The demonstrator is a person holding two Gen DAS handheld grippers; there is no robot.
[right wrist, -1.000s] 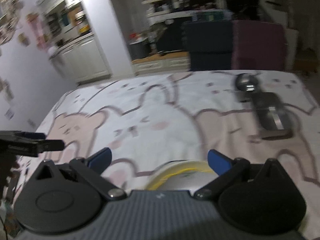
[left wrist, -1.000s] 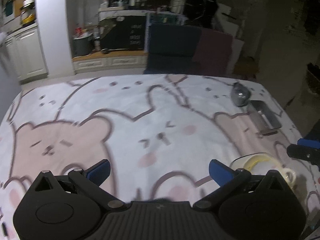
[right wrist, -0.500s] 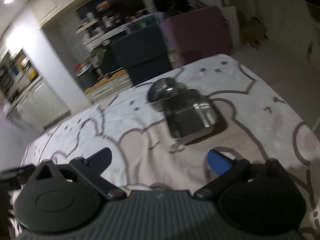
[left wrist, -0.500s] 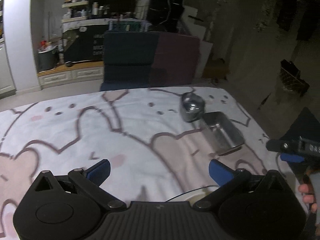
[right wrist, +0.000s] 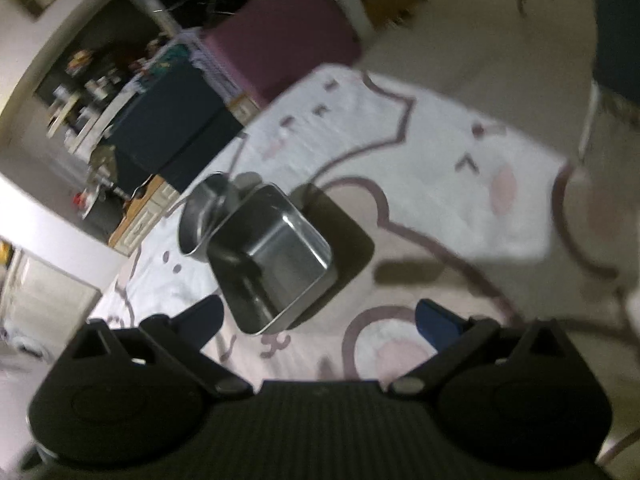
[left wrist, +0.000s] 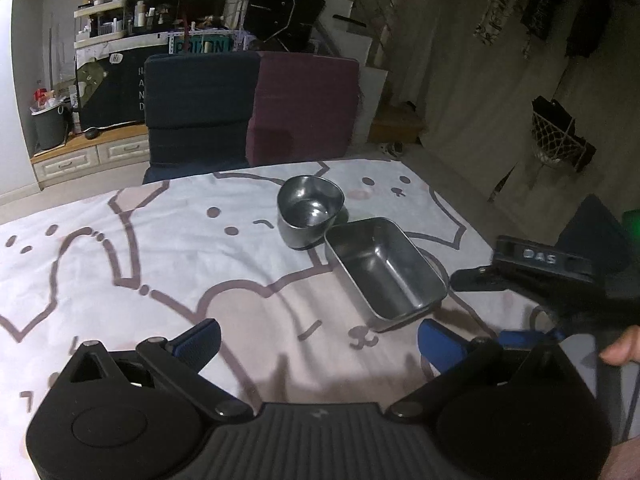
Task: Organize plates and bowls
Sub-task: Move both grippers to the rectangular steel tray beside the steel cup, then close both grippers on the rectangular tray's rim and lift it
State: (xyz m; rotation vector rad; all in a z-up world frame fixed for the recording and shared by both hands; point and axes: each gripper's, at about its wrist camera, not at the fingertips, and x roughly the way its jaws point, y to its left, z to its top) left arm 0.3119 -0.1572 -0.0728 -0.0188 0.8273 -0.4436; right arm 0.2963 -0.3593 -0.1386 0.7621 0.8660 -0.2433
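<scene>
Steel rectangular tray (left wrist: 386, 268) and rounded steel bowl (left wrist: 310, 210) sit touching on the bear-print tabletop (left wrist: 120, 248), far right. Both my tongs, left (left wrist: 318, 342) & right (right wrist: 318, 320), gape wide, empty. Approach step; next, probably right tongs straddle tray rim.

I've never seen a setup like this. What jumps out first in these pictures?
Two shiny metal dishes stand on the cartoon-animal tablecloth: a rounded steel bowl farther back and a rectangular steel tray right beside it, nearer the camera. In the foreground the left hand-held gripper spreads its blue-tipped fingers wide, empty; the right hand-held gripper, also open, faces the tray.
</scene>
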